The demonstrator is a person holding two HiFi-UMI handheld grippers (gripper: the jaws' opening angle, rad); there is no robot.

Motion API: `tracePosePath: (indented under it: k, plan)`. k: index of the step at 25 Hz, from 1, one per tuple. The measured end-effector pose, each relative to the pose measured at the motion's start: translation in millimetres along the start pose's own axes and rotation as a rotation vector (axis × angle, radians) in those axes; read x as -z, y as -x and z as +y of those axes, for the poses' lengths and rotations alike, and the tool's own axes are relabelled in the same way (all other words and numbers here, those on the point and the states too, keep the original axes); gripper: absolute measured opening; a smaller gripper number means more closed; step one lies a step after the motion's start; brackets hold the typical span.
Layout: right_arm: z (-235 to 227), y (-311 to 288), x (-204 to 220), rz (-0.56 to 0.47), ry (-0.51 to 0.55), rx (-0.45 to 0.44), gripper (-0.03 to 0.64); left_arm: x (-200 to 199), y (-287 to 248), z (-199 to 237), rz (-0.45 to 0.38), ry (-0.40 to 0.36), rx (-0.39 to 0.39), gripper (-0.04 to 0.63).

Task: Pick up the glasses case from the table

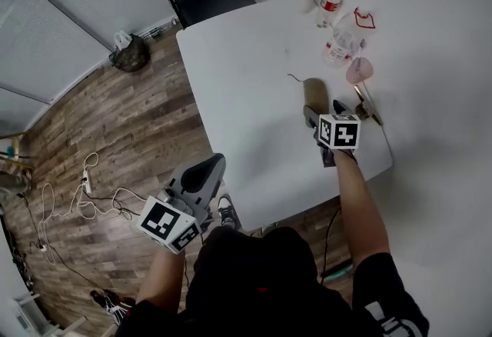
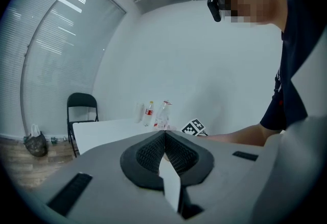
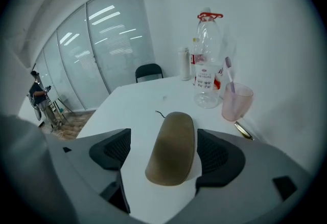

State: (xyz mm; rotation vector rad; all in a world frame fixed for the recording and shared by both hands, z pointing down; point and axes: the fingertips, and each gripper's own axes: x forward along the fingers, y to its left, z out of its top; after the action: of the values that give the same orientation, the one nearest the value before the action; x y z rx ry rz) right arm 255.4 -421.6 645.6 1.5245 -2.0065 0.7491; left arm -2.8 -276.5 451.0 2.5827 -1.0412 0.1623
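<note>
My head camera looks steeply down on the white table (image 1: 246, 81). The right gripper view sits close over it. The left gripper view looks level from off its left edge. All three share the clear bottle (image 1: 339, 41).

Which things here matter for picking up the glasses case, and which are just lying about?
In the job: brown glasses case, lying on the white table; right gripper, jaws open either side of it.
Lying about: clear bottle, pink cup, small red-labelled bottle, black chair; left gripper, shut, idle.
</note>
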Motion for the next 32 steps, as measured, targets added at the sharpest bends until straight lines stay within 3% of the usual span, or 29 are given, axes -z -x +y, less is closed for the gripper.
tracePosePath:
  k: [6,13,19,27,32]
  plan:
    - [-19.2,-44.5,7.5,0.119,0.034,0.083,0.393,8.6,6.6,20.4,0.018,0.022,-0.047,0.020]
    - [-27.7,-83.4,22.2,0.238,-0.025,0.095,0.407,13.5,10.1,36.4,0.028,0.033,-0.079,0.020]
    - [-30.4,-95.8,27.1,0.278,-0.046,0.123,0.411,11.1,19.4,42.9,0.025,0.038,-0.090,0.020]
    - [-31.3,-77.5,17.9,0.147,-0.090,0.149,0.413,3.5,39.0,47.1,0.005,0.028,-0.099,0.020]
    - [-11.2,-32.7,8.1,0.027,-0.068,0.098,0.413,-3.5,50.1,51.2,-0.020,0.024,-0.101,0.020]
